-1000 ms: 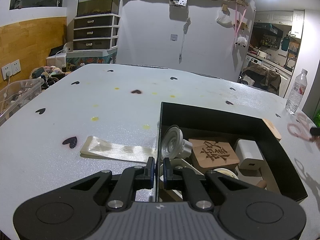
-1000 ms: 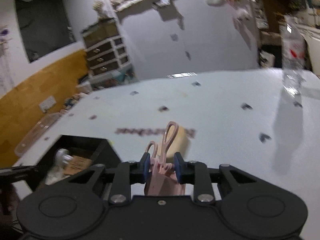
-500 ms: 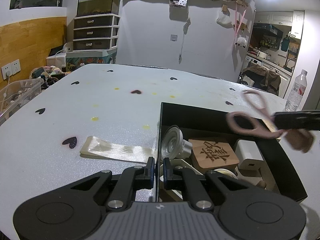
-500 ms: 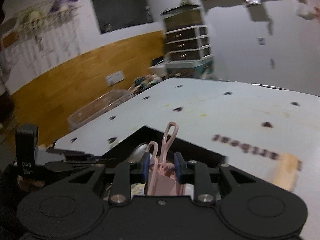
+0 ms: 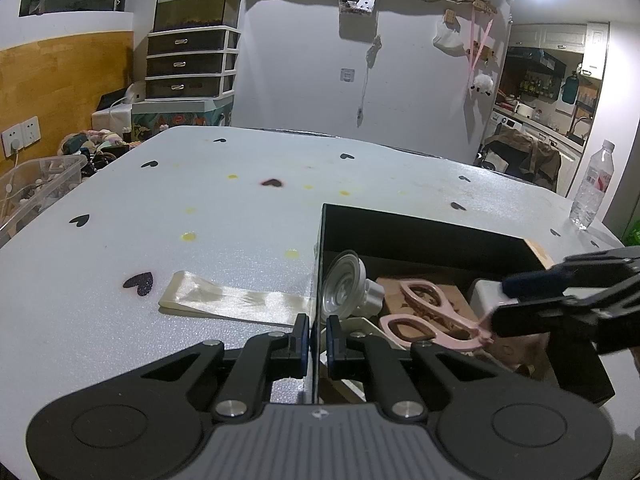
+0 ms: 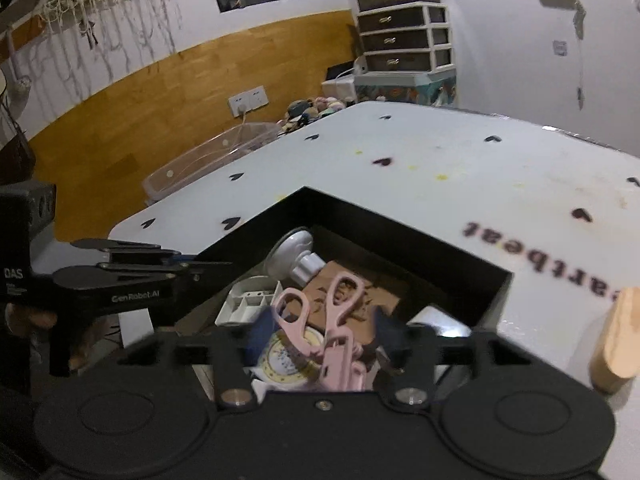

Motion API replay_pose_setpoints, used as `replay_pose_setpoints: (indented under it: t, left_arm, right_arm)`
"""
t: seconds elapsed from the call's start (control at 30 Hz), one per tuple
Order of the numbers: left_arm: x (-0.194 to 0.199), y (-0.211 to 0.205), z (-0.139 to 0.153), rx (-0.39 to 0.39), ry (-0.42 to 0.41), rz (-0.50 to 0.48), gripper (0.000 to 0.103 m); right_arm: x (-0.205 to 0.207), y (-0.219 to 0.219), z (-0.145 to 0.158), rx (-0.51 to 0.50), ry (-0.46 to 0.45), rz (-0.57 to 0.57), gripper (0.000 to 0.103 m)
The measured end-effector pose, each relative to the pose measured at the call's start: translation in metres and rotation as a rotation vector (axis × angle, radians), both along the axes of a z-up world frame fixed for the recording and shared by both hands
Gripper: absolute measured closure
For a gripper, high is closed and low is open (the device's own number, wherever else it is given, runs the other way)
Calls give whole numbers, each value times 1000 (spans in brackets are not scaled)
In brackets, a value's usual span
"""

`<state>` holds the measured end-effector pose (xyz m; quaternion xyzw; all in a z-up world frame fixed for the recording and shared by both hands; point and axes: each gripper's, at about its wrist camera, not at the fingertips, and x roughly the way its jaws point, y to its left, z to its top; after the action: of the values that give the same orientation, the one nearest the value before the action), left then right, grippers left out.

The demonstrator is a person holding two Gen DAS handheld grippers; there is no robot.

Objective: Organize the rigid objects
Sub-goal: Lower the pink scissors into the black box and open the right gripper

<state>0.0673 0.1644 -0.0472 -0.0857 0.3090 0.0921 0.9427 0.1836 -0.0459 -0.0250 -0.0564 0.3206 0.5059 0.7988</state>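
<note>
1. Left wrist view: my left claw (image 5: 318,334) is pinched together on the near-left wall of the black box (image 5: 420,228), steadying it on the counter (image 5: 200,208).
2. Same view: my right claw (image 5: 494,308) reaches in over the box from the right. The pink scissors (image 5: 424,320) hang inside the box, handles pointing toward the left wall, over a wooden block (image 5: 456,300) and beside a clear suction cup (image 5: 344,286).
3. A cream ribbon (image 5: 236,300) lies on the counter just left of the box, and a bottle (image 5: 592,188) stands well beyond the box's right side.
4. Right wrist view: my right claw (image 6: 320,336) has its jaws opening, and the scissors (image 6: 332,320) sit loose between them, above a round tin (image 6: 286,360) in the box (image 6: 400,240).
5. Step in hand, as I judge it: letting the scissors go into the box. Next I should draw the claw back and up clear of the handles, then fetch the wooden piece (image 6: 618,332) right of the box.
6. Writing: "GenRobot.AI" and "DAS" on my left claw's body (image 6: 136,296); upside-down counter print right of the box, partly readable as "artbeat".
</note>
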Motion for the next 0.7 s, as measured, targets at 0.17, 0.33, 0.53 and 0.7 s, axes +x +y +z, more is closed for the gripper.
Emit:
replay_pose_setpoints:
  t: [0.17, 0.33, 0.53, 0.7]
  left_arm:
    - [0, 0, 0, 1, 1, 0, 95]
    - [0, 0, 0, 1, 1, 0, 95]
    - [0, 0, 0, 1, 1, -1, 95]
    - [0, 0, 0, 1, 1, -1, 95]
  right_arm:
    - [-1, -14, 3, 15, 16, -21, 30]
    - [-9, -25, 10, 45, 8, -19, 15]
    - [-18, -32, 17, 62, -12, -20, 0]
    - [-22, -38, 22, 82, -35, -31, 0]
